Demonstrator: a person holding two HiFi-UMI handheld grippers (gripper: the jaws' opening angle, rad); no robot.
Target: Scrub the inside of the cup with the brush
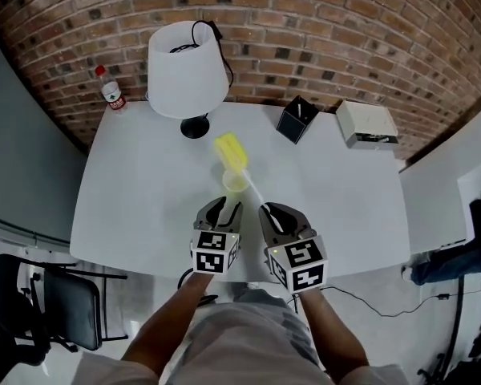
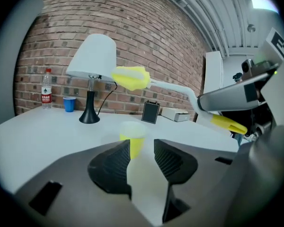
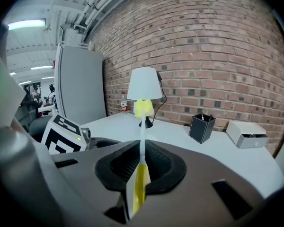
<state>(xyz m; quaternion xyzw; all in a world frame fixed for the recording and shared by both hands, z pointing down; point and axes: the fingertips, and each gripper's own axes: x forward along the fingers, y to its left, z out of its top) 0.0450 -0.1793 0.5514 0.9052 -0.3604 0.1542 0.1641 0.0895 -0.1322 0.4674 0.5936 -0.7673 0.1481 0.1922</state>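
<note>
A small yellow cup (image 1: 235,183) stands upright on the white table (image 1: 136,207). My left gripper (image 1: 224,208) sits just behind it, jaws apart, and in the left gripper view the cup (image 2: 132,139) stands just beyond the open fingertips (image 2: 142,148), untouched. My right gripper (image 1: 268,213) is shut on the thin handle of the brush (image 1: 230,151). The brush's yellow sponge head hangs in the air past the cup. In the right gripper view the handle (image 3: 142,145) runs straight out between the closed pads of that gripper (image 3: 141,161) to the sponge head (image 3: 143,108).
A white lamp (image 1: 187,70) stands at the table's back. A water bottle (image 1: 111,89) is at the back left, a black pen holder (image 1: 297,119) and a white box (image 1: 367,123) at the back right. A blue cup (image 2: 69,104) sits near the bottle. A chair (image 1: 56,307) stands left of the table.
</note>
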